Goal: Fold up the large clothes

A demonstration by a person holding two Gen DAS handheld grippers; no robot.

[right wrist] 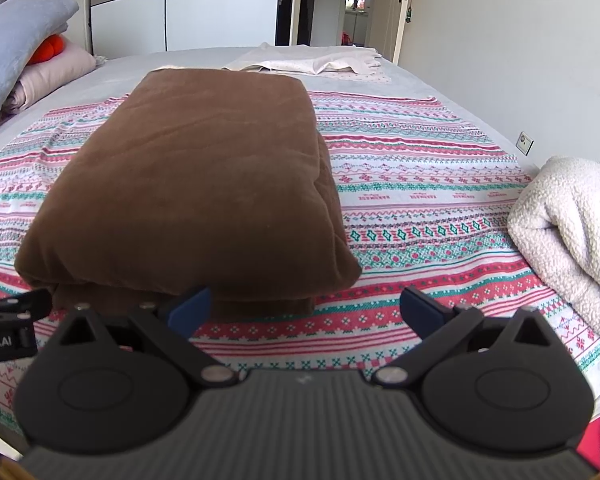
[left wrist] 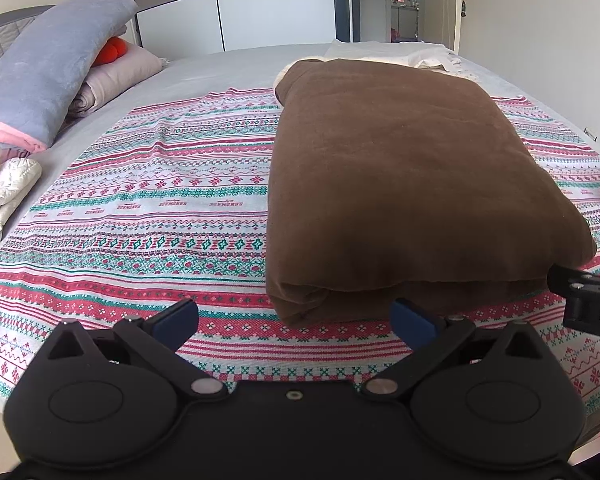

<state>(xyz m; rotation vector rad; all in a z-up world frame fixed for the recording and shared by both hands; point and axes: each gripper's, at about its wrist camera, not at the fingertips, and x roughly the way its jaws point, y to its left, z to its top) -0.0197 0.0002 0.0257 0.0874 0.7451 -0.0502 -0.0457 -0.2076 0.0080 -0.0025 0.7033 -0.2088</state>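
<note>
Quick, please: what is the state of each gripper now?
Left gripper: open, holding nothing.
Right gripper: open, holding nothing, near the folded brown garment.

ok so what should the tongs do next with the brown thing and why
Probably ease both forward to its near edge. The brown garment lies folded into a long bundle on the patterned cloth, and the left tongs and right tongs are both open and empty, just short of that edge.

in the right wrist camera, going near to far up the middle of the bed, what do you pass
right gripper → patterned sheet → folded brown blanket → white cloth → wardrobe
</note>
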